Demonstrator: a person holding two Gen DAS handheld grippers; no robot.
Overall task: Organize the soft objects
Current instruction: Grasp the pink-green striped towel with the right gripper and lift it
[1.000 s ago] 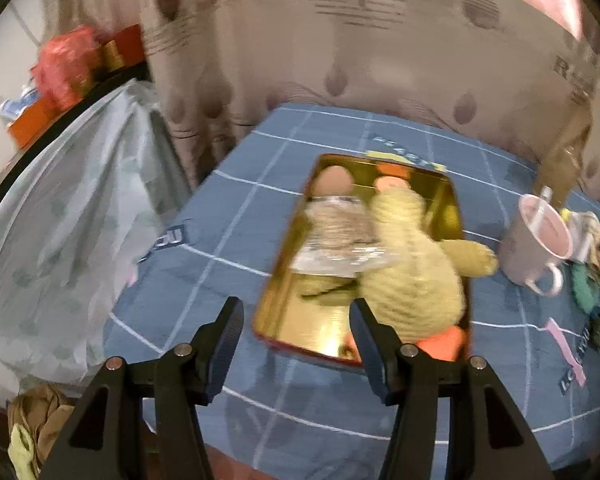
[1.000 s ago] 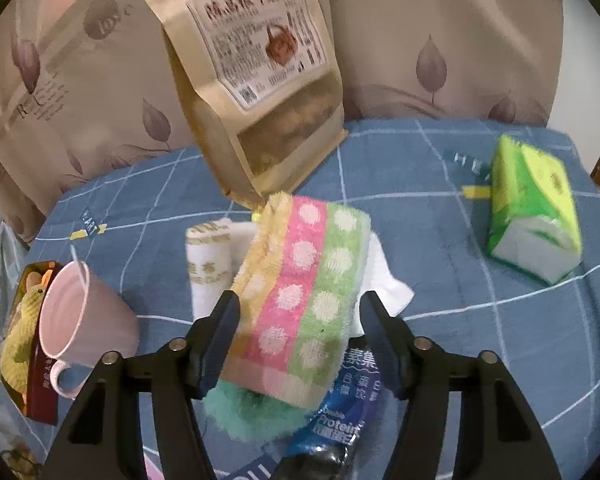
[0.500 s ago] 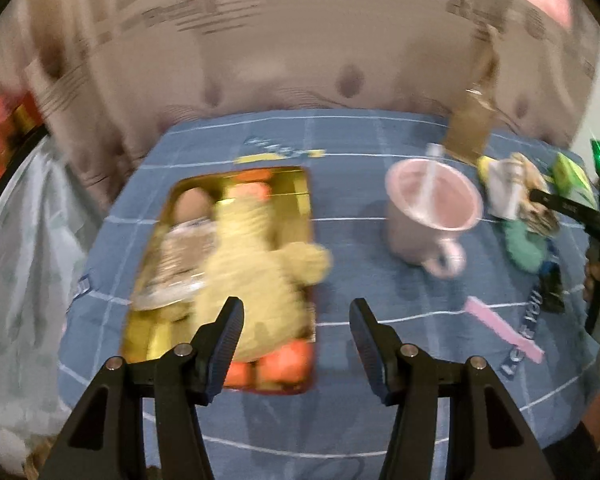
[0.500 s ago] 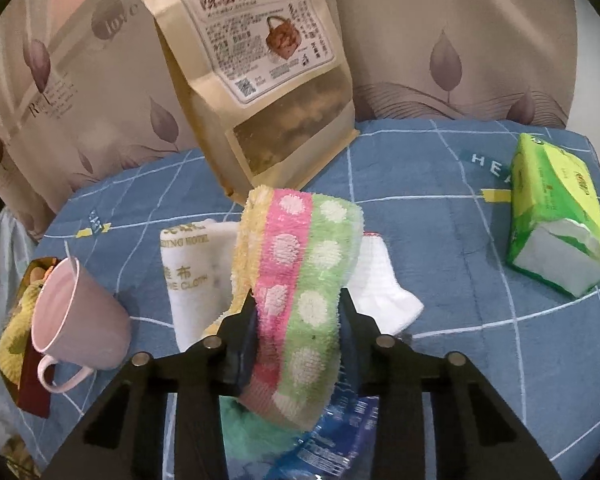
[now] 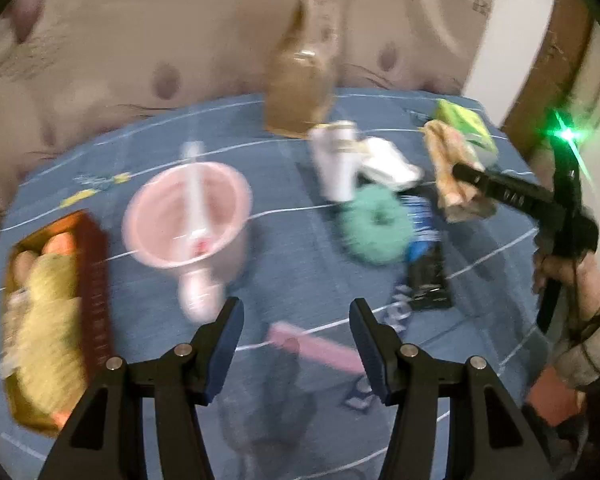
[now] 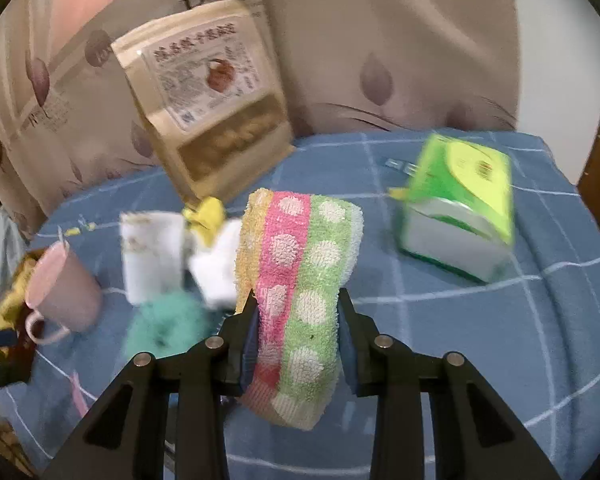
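My right gripper (image 6: 296, 312) is shut on a striped towel (image 6: 300, 280) with white dots, lifted above the blue cloth; it also shows in the left wrist view (image 5: 452, 176), held at the right. My left gripper (image 5: 296, 320) is open and empty above the cloth. A teal fluffy ring (image 5: 374, 226) (image 6: 164, 320) and white cloths (image 5: 340, 160) (image 6: 152, 256) lie on the cloth. A yellow plush duck (image 5: 48, 320) lies in a gold tin (image 5: 96, 280) at the left.
A pink mug (image 5: 188, 220) (image 6: 64, 288) stands between the tin and the cloth pile. A brown snack pouch (image 6: 208, 108) leans on the curtain. A green tissue pack (image 6: 460, 208) lies at the right. A dark packet (image 5: 428, 276) and pink strip (image 5: 316, 348) lie near my left gripper.
My right gripper closed on the striped towel and lifted it off the pile. My left gripper swung right, from the tin toward the mug and the cloth pile.
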